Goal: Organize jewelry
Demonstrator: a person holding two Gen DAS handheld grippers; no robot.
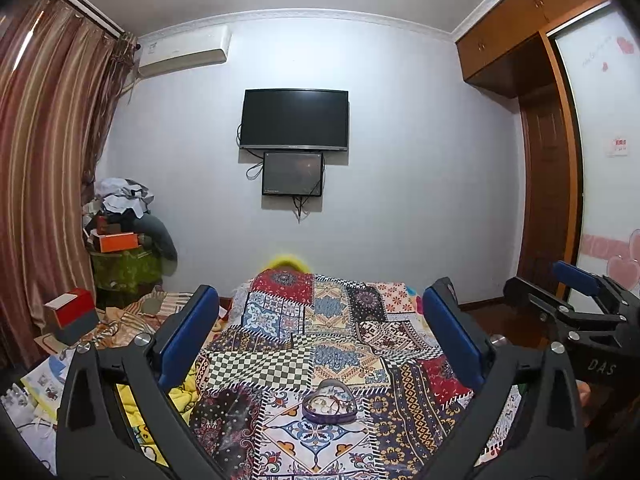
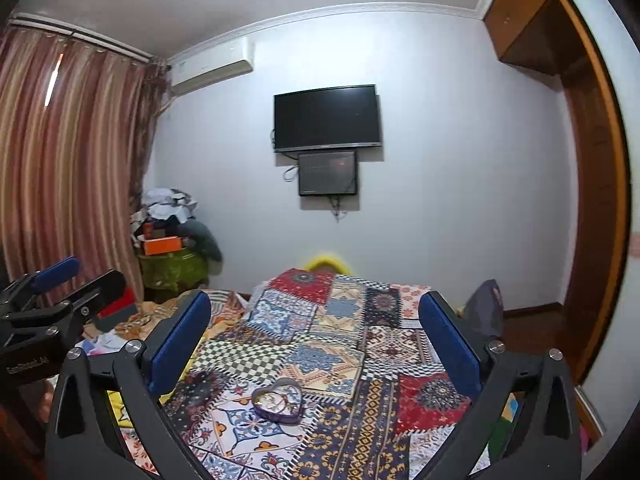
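Jewelry sits tangled in a heart-shaped tin (image 1: 329, 402) on the patchwork quilt (image 1: 340, 344), low between the left gripper's (image 1: 320, 340) wide-apart blue pads (image 1: 188, 336). The right gripper (image 2: 316, 340) also stands spread and empty, the tin (image 2: 277, 400) ahead and slightly left of its midline. Both grippers hover side by side above the quilt, neither touching the tin.
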